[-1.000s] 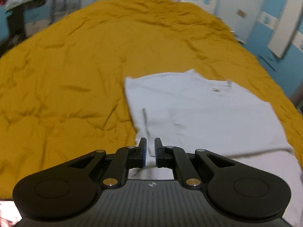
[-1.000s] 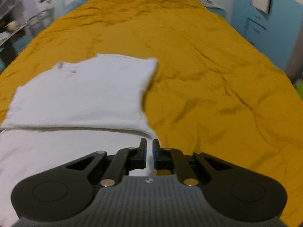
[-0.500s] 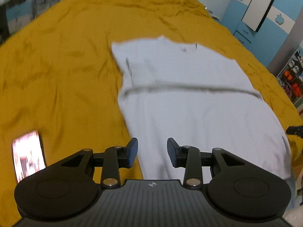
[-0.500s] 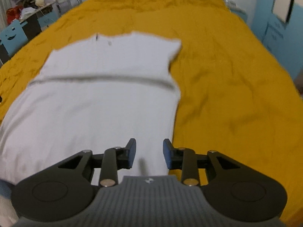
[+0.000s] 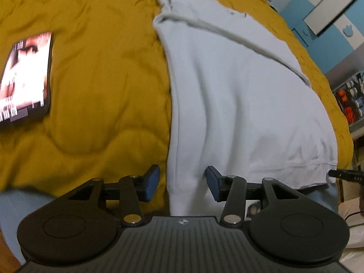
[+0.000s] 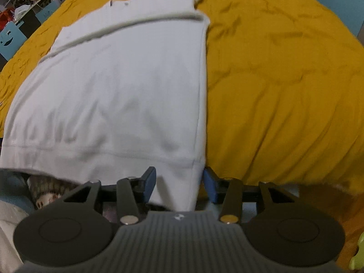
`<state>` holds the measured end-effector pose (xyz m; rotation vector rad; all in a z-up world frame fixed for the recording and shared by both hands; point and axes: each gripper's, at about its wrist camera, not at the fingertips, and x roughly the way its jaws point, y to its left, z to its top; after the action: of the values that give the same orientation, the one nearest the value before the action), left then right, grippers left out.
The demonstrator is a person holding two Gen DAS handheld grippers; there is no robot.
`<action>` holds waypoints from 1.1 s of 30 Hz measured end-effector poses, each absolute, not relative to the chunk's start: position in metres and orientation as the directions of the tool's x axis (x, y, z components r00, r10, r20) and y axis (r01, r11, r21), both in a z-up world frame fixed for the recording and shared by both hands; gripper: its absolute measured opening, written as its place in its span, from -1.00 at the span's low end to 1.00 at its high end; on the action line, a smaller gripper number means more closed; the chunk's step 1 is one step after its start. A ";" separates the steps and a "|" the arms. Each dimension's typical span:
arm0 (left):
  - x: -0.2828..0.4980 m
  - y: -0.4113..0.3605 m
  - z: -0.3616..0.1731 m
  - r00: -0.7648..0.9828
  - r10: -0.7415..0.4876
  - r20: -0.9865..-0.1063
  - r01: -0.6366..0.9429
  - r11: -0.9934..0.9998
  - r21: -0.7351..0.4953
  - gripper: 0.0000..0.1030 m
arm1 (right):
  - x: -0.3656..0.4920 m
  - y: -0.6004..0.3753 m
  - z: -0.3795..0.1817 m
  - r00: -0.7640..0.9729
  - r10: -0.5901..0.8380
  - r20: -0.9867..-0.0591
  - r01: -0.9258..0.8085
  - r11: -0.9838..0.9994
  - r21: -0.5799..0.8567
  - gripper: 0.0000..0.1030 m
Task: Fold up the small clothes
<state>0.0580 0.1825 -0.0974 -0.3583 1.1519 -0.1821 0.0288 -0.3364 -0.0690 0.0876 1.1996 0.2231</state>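
Note:
A white T-shirt [image 5: 238, 95] lies flat on the mustard-yellow bedspread [image 5: 97, 75], its sleeves folded in across the top and its hem at the near edge of the bed. My left gripper [image 5: 182, 182] is open, and its jaws straddle the hem's left corner. In the right wrist view the same shirt [image 6: 127, 86] fills the left half. My right gripper [image 6: 179, 183] is open, and its jaws straddle the hem's right corner. The hem hangs slightly over the bed edge.
A phone [image 5: 25, 77] with a lit screen lies on the bedspread left of the shirt. A blue and white wardrobe [image 5: 329, 18] stands at the far right. A desk and shelves with clutter [image 6: 25, 6] stand at the far left of the bed [image 6: 284, 86].
Both grippers opened from shut and pulled back from the folded top of the shirt to its hem corners at the near bed edge.

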 end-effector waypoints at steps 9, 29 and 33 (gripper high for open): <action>0.040 0.182 -0.068 0.486 -0.311 -0.817 -0.016 0.931 -0.364 -0.78 | 0.021 -0.334 -0.039 0.332 0.229 -0.915 -0.210 0.964 0.165 -0.97; 0.037 0.143 -0.086 0.383 -0.061 -0.922 0.214 0.977 0.024 -0.80 | 0.019 -0.339 -0.067 0.217 0.062 -0.974 -0.272 0.962 0.000 -0.72; 0.025 0.126 -0.064 0.452 -0.068 -0.890 0.315 0.945 0.088 -0.60 | 0.003 -0.311 -0.050 0.287 0.000 -0.958 -0.441 0.888 -0.132 -0.70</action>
<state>0.0255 0.1263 -0.0644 0.2552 1.0794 -0.2393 0.0031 -0.3109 -0.0500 -0.4108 1.2537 0.3063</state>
